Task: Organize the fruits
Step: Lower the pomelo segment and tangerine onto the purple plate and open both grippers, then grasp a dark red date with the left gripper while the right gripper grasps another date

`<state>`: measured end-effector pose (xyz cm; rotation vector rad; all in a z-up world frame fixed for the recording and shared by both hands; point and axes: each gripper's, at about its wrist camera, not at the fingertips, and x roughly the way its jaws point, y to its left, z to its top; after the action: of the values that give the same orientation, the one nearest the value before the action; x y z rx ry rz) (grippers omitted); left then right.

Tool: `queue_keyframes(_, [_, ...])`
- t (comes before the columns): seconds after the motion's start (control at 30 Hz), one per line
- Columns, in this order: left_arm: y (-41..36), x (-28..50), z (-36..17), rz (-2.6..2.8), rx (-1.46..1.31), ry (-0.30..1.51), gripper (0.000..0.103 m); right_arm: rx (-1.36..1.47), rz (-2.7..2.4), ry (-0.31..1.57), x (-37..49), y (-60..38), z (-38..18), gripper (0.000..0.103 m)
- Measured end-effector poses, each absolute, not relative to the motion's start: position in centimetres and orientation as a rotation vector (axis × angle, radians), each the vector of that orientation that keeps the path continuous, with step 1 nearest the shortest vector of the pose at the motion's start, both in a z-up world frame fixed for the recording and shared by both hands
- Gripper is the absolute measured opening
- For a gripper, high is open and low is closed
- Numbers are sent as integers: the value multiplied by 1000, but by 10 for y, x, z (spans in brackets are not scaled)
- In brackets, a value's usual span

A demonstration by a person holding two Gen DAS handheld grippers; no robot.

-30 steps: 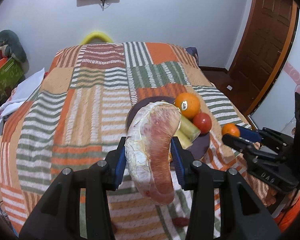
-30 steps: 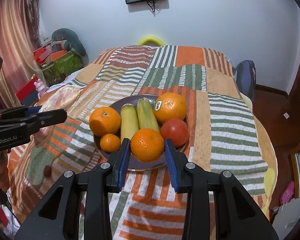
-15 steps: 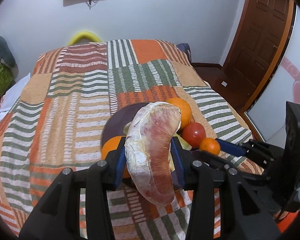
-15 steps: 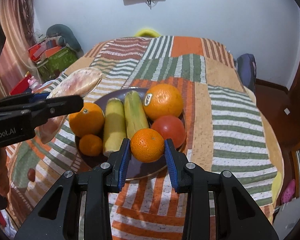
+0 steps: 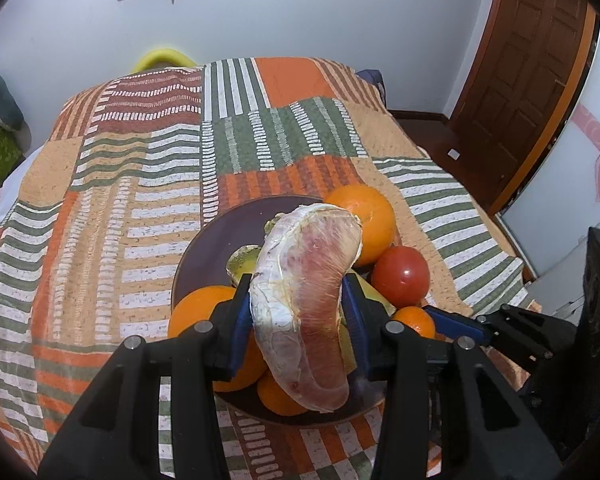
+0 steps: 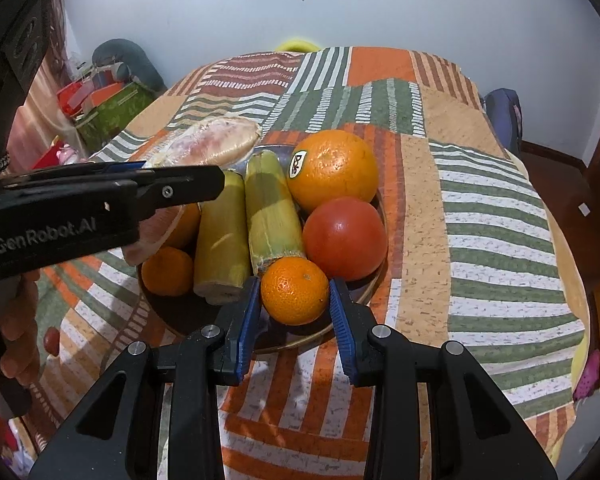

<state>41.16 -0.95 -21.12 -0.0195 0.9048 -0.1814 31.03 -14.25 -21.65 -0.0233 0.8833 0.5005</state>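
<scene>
Patchwork bedspread (image 5: 140, 184), left tongs (image 5: 298, 312) gripping pomelo segment (image 5: 308, 300) hiding plate (image 5: 216, 240), right tongs (image 6: 295, 312) clamping mandarin (image 6: 295, 290).

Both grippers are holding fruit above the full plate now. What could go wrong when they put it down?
The plate looks nearly full, so the mandarin in the right gripper might roll off its near rim. The wrapped pomelo wedge in the left gripper is long and may knock the corn or the tomato.

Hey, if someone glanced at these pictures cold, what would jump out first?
The big pink peeled pomelo segment clamped in the left gripper above the dark plate. Next, the mandarin in the right gripper at the plate's near edge, beside a red tomato.
</scene>
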Motion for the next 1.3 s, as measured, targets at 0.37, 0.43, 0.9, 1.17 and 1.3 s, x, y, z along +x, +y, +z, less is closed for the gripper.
queue_keyframes(0.37, [-3,409,-208,-138,-32,885,51,-7,489,900,313,-146,-219,49])
queue_keyframes(0.43, [0,404,-204,-133,-37,879,51,-4,485,895,312,-147,-215,49])
queue_keyframes(0.9, [30,335,-149,-88,-31,794,52,-31,476,788,277,-149,-159,49])
queue_keyframes(1.17, [53,282,-123,-47,-20,752,57,-63,479,718,241,-145,-125,53])
queue_keyframes(1.3, [66,258,-121,-38,-36,758,61,-83,479,700,225,-141,-119,55])
